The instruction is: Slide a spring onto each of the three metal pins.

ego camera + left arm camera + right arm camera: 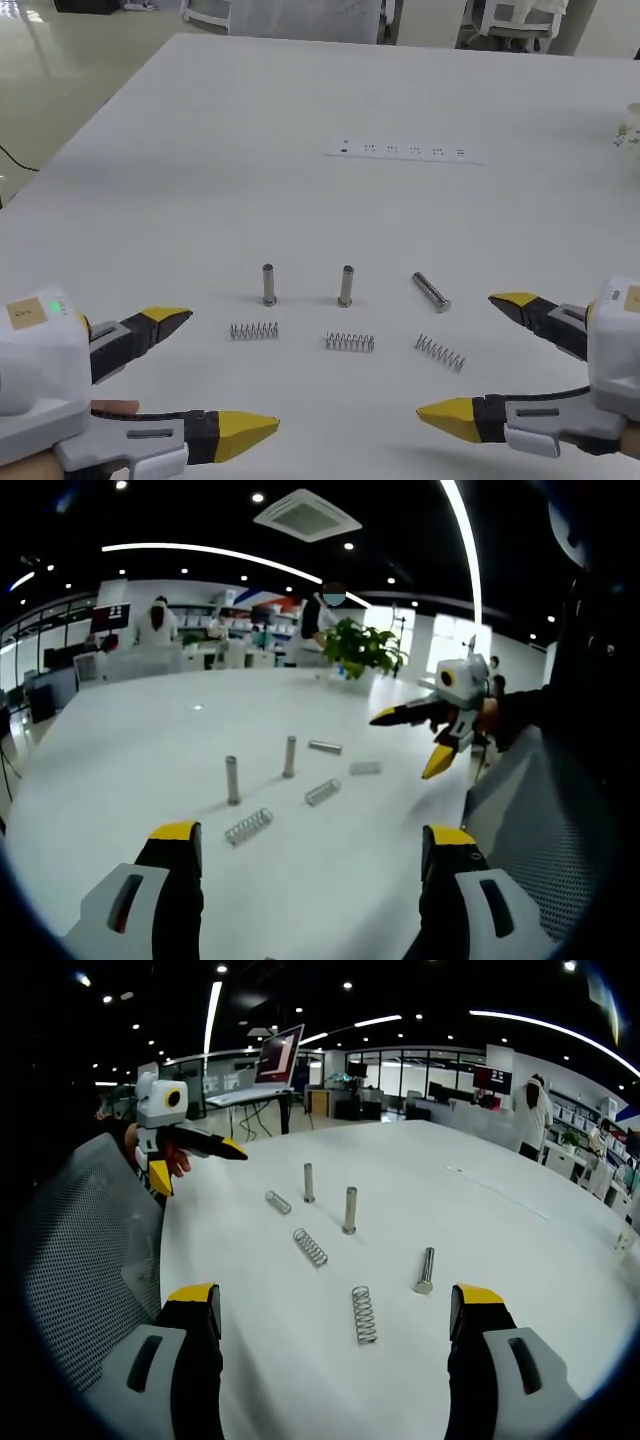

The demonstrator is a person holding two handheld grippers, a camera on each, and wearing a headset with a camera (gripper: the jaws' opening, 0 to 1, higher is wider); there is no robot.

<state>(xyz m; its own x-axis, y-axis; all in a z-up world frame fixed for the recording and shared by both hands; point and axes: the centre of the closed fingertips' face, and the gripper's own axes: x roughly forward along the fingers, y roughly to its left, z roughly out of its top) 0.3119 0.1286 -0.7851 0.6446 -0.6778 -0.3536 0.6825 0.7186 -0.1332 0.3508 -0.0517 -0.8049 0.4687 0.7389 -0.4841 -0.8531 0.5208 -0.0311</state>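
Observation:
Two metal pins [268,284] [346,285] stand upright on the white table [300,120]. A third pin [431,292] lies on its side to their right. Three springs [254,330] [349,342] [440,352] lie flat in a row, one in front of each pin. My left gripper [232,370] hovers open at the near left, short of the left spring [249,826]. My right gripper [455,354] is open at the near right, its jaws standing either side of the right spring [364,1314]. Neither gripper holds anything.
A white power strip [403,151] lies farther back on the table. A small object [630,125] sits at the far right edge. A grey mesh chair back [90,1260] stands beside the near edge. A potted plant [362,650] is beyond the table.

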